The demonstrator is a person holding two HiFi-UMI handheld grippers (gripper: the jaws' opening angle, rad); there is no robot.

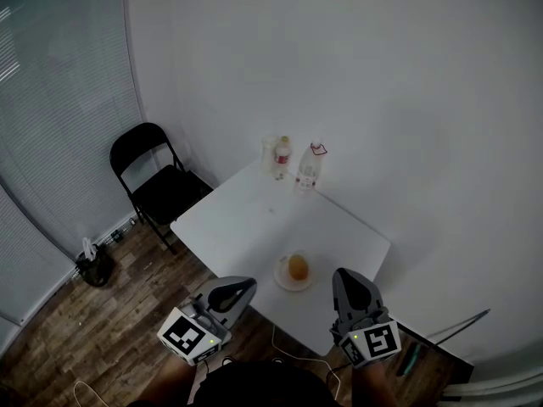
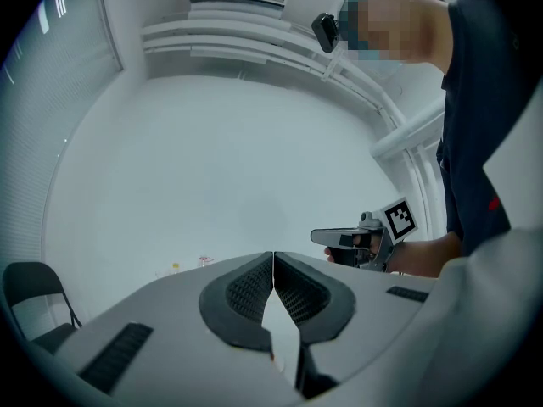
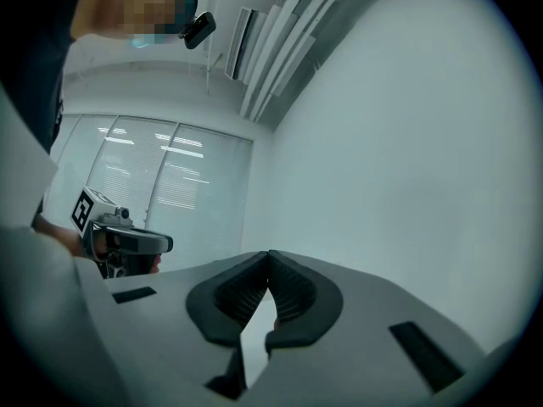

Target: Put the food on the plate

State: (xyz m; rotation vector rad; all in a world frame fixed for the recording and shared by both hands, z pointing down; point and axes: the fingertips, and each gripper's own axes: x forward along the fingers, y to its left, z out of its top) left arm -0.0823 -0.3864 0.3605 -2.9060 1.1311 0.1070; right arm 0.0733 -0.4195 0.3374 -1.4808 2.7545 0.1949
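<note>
An orange-brown piece of food sits on a small white plate near the front edge of the white table. My left gripper is held low at the table's front edge, left of the plate, jaws shut and empty. My right gripper hovers just right of the plate, also shut with nothing in it. In the left gripper view the left gripper has its tips touching and points up at the wall. In the right gripper view the right gripper is shut too.
Two bottles and a pale cup stand at the table's far corner against the white wall. A black folding chair stands left of the table on the wooden floor. A small dark bin sits by the blinds.
</note>
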